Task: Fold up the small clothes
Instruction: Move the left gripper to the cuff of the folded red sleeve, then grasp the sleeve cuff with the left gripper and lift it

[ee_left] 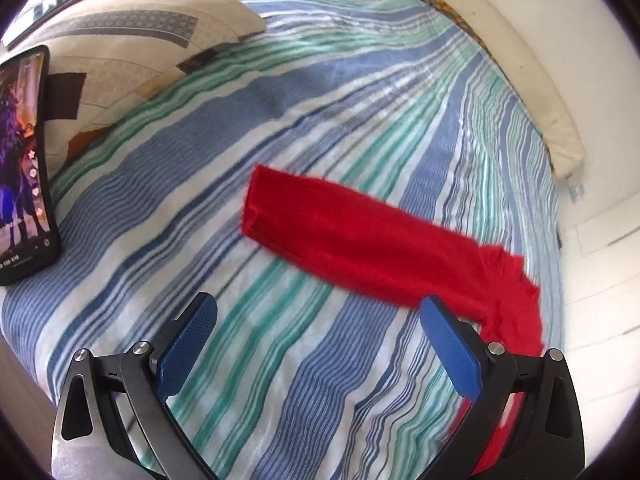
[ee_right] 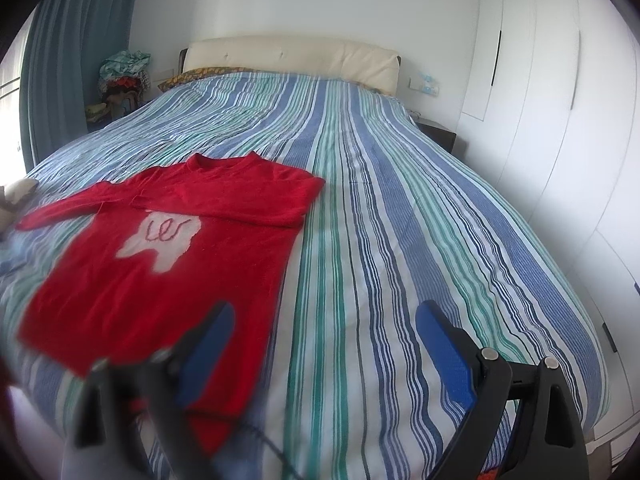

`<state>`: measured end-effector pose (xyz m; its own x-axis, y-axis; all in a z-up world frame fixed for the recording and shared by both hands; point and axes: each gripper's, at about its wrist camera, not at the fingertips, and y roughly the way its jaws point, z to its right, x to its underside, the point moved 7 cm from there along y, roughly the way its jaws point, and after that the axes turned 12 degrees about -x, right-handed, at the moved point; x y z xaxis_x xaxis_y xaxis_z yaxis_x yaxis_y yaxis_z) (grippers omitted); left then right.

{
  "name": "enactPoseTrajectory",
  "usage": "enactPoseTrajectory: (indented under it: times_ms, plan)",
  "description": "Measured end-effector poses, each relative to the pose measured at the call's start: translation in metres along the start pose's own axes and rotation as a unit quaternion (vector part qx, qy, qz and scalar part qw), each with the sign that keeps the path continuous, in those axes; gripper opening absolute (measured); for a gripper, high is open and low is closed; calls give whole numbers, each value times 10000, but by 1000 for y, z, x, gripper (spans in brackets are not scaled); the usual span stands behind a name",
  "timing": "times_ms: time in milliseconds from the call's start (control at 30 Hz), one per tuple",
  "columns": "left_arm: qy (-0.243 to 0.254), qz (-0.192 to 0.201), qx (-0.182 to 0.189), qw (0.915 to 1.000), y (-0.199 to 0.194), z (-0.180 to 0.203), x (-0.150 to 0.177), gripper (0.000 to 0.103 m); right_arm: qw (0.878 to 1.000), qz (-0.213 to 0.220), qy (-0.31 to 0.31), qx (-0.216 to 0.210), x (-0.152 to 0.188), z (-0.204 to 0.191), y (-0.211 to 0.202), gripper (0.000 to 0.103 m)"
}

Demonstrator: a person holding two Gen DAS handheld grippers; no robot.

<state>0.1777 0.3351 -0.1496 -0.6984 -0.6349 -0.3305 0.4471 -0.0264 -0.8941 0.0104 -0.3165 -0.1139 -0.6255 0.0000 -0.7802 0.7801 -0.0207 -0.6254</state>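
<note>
A small red sweater (ee_right: pixel 168 264) with a white patch on its chest lies flat on the striped bedspread (ee_right: pixel 400 240). Its right sleeve is folded across the chest; its left sleeve sticks out to the left. In the left wrist view that sleeve (ee_left: pixel 352 236) stretches ahead and to the right of my left gripper (ee_left: pixel 318 308), which is open and empty above the bed. My right gripper (ee_right: pixel 324 314) is open and empty, hovering over the sweater's lower right edge.
A phone (ee_left: pixel 24 160) leans against a patterned pillow (ee_left: pixel 132 40) at the left. A cream headboard (ee_right: pixel 292 56) is at the far end. White wardrobe doors (ee_right: pixel 560 120) run along the right. A cluttered nightstand (ee_right: pixel 120 84) stands at the far left.
</note>
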Motion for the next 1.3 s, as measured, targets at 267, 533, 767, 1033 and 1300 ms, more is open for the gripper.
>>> enactPoseTrajectory:
  times_ms: [267, 533, 767, 1033, 1300]
  plan:
    - [-234, -256, -68, 9994, 29, -15, -39, 101, 10000, -69, -41, -10, 1, -3, 2, 91]
    - [475, -490, -484, 9965, 76, 13, -31, 56, 9994, -232, -267, -6, 4, -11, 10, 91]
    - [618, -13, -745, 9953, 40, 62, -50, 5, 9991, -239, -360, -44, 5, -15, 11, 91]
    - [2953, 627, 633, 9513, -60, 321, 1, 5, 9995, -201, -99, -238, 3, -9, 15, 91]
    - [4402, 333, 1467, 8852, -42, 491, 154, 9, 9994, -91, 215, -264, 4, 4, 9, 91]
